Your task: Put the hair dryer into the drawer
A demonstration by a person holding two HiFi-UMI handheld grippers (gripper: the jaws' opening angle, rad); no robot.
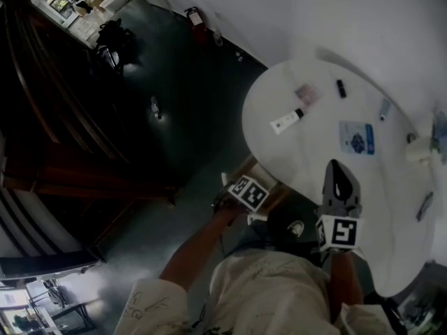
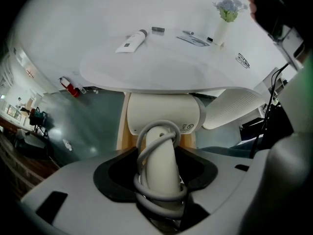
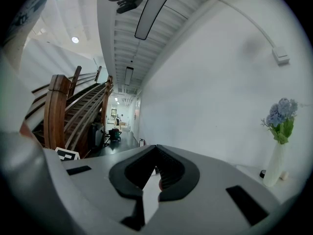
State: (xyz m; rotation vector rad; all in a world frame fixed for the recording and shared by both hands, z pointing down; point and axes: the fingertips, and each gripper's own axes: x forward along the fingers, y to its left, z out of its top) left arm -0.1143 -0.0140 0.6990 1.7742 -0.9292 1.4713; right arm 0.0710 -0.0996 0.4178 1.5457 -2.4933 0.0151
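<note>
One hair dryer (image 2: 164,114) in left hand-held gripper (image 2: 159,173).

One hair dryer (image 2: 163,112), one tube (image 2: 132,40), one vase (image 2: 221,31), one fire extinguisher (image 2: 67,85).

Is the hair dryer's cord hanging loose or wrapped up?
Wrapped: in the left gripper view the grey cord loops around the handle of the hair dryer, held in the left gripper.
</note>
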